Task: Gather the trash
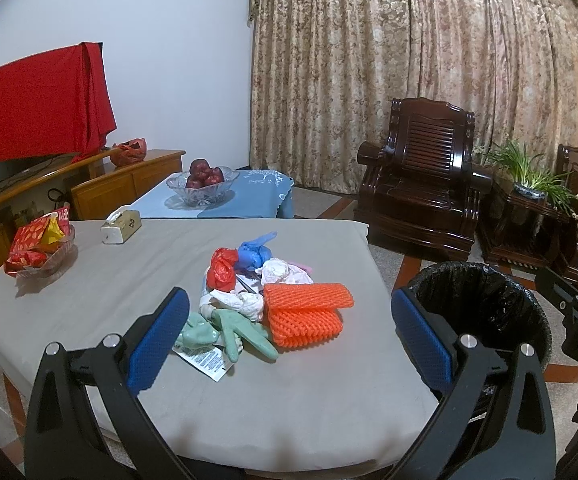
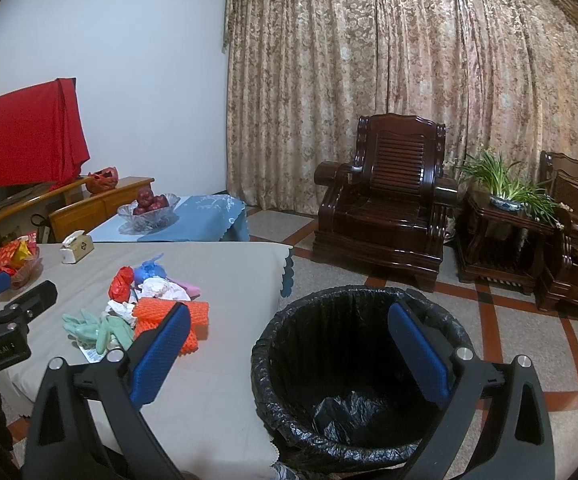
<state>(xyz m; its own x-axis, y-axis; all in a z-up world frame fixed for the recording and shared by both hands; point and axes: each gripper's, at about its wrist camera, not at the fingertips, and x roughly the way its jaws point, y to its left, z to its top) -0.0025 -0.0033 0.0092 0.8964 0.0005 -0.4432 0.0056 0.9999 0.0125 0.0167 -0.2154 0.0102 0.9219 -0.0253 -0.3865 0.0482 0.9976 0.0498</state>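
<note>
Both grippers empty, jaws wide apart, above table edge and bin.
Left gripper (image 1: 289, 336) aimed at trash pile (image 1: 265, 300) mid grey table (image 1: 89, 280); right gripper (image 2: 289, 356) over the black-lined trash bin (image 2: 353, 372) beside table. Tissue box (image 1: 121, 222), armchair (image 2: 385, 200) beyond.

The table (image 1: 89, 300) wears a matt grey cloth, on which lie an orange foam net (image 1: 305, 314) with a rough mesh texture, crumpled white paper (image 1: 279, 274), thin crinkled red (image 1: 221, 270) and blue plastic bags (image 1: 253, 254), and soft pale-green rubbery gloves (image 1: 229, 330). The bin (image 2: 353, 376) is lined with glossy, wrinkled black plastic film. Each gripper (image 1: 289, 340) is matt black plastic with dimpled blue rubber pads (image 1: 159, 338) and shiny metal pins; the armchair (image 2: 385, 200) is dark polished wood.
</note>
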